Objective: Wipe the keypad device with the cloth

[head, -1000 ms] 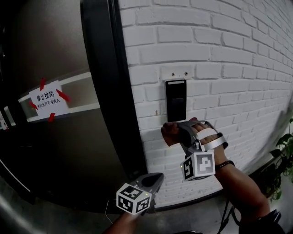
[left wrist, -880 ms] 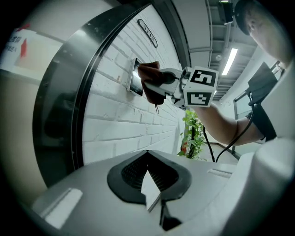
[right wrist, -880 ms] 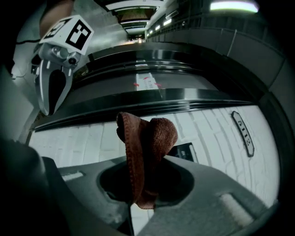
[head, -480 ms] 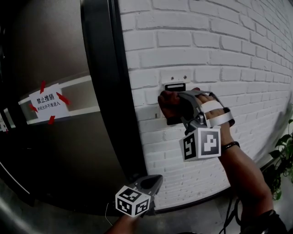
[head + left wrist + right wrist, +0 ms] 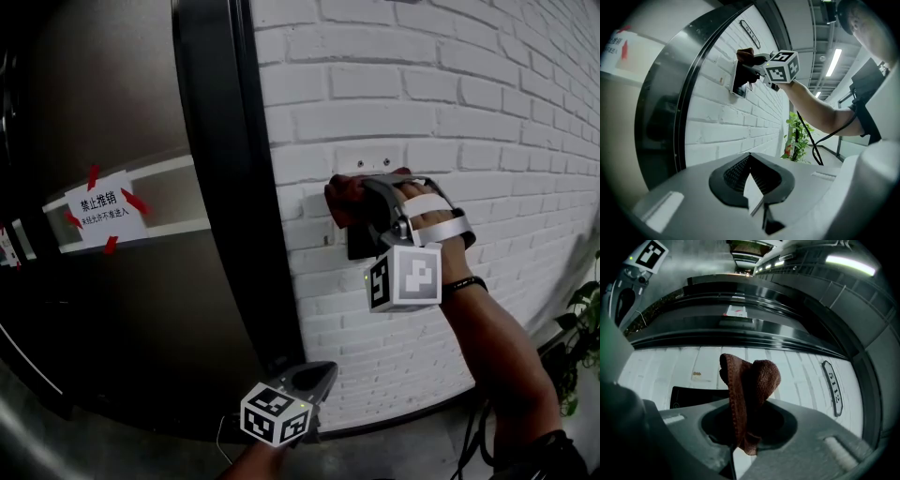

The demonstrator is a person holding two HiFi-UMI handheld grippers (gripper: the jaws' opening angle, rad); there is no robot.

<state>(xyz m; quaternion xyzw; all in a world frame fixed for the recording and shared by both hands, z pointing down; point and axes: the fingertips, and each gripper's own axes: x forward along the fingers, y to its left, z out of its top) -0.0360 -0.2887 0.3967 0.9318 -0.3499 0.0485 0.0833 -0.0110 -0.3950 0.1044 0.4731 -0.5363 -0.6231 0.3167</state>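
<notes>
A black keypad device (image 5: 360, 247) hangs on the white brick wall; only its lower part shows below the cloth. My right gripper (image 5: 362, 201) is shut on a bunched reddish-brown cloth (image 5: 344, 199), which presses against the keypad's upper part. The right gripper view shows the cloth (image 5: 749, 385) sticking out of the jaws, with the keypad (image 5: 693, 394) just behind it. From the left gripper view the cloth (image 5: 746, 55) sits at the top of the keypad (image 5: 739, 85). My left gripper (image 5: 317, 378) hangs low by the door frame, shut, nothing between its jaws.
A thick black door frame (image 5: 220, 187) runs just left of the keypad, beside a dark metal door bearing a taped white sign (image 5: 101, 208). A small oval number plate (image 5: 833, 387) sits on the bricks. A potted plant (image 5: 583, 347) stands at the far right.
My right gripper has carried the cloth up from below the keypad to its upper part, now covering it. The left gripper has stayed put.
</notes>
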